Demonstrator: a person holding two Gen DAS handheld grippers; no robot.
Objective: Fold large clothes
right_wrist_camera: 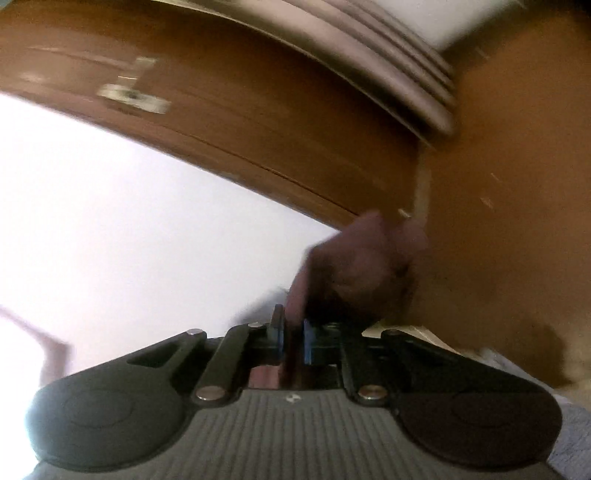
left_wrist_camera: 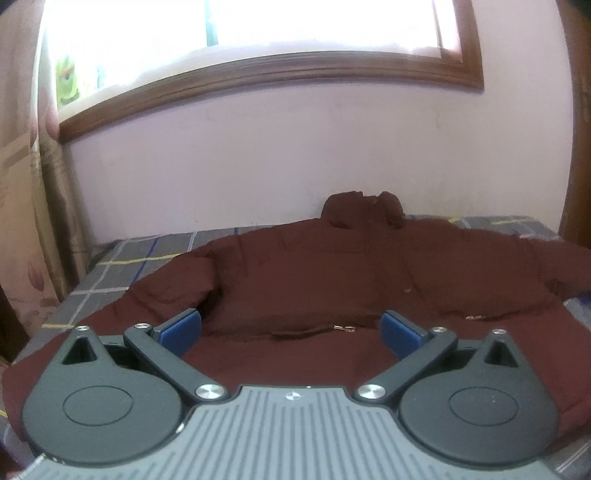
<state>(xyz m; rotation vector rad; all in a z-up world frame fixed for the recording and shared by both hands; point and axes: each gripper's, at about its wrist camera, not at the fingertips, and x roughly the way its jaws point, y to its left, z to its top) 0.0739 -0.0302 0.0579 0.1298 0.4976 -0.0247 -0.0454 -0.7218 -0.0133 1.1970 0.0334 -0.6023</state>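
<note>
Left tool gapes apart above maroon jacket; right tool clamps maroon cloth.
Jacket covers plaid bed; window at 12 o'clock.

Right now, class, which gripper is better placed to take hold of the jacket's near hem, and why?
Left. The left gripper is open, low over the jacket on the bed. The right gripper is shut on a fold of cloth, raised toward the wooden frame.
</note>
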